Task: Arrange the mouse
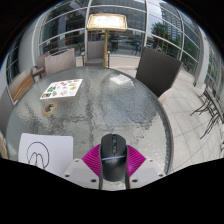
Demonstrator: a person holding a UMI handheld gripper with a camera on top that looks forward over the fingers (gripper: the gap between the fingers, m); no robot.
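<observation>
The hand-held gripper (112, 168) squeezes a black mouse (113, 157) between its two pink pads (93, 160). The mouse sits over the round glass surface (110, 100). A white paper (44, 155) with a drawn circle lies nearby. No words can be read.
</observation>
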